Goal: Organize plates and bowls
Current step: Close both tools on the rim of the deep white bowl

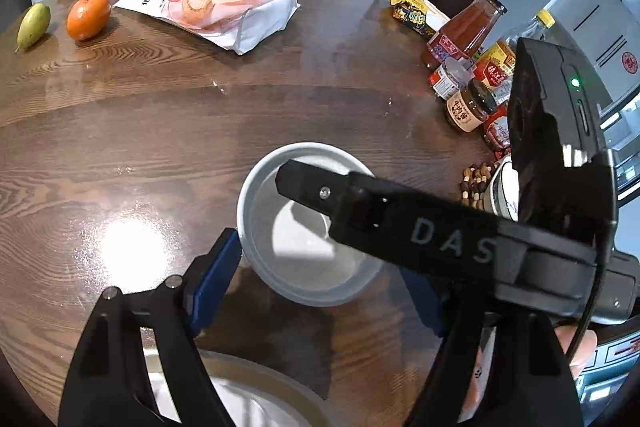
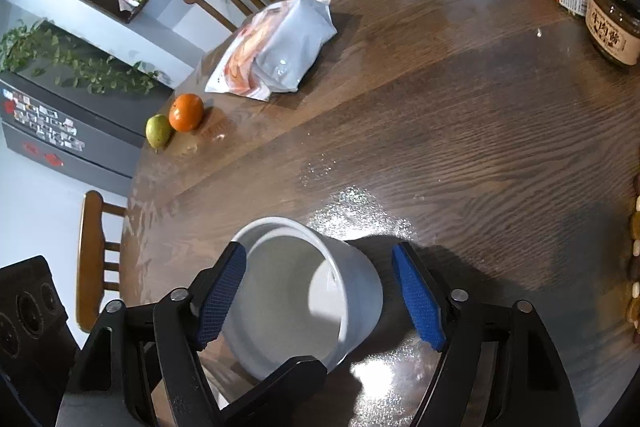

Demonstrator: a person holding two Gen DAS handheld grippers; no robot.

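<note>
White ceramic bowl (image 2: 304, 291) sits between the half-open right gripper (image 2: 320, 291) pads, apparently ungripped, left gripper (image 1: 320, 267) likewise straddling it; uneven closing risks sliding it across the glossy table (image 2: 480, 147).

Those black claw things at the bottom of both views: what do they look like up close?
Each gripper, left and right, is matte black plastic with silver pivot bolts and blue textured pads lining the fingers. One body carries grey letters "DAS", a green light and a thin black cable.

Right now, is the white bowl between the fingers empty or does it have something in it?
Empty. The white bowl shows a bare pale inside in both wrist views, with only shadow across its bottom. It stands on the wooden table.
</note>
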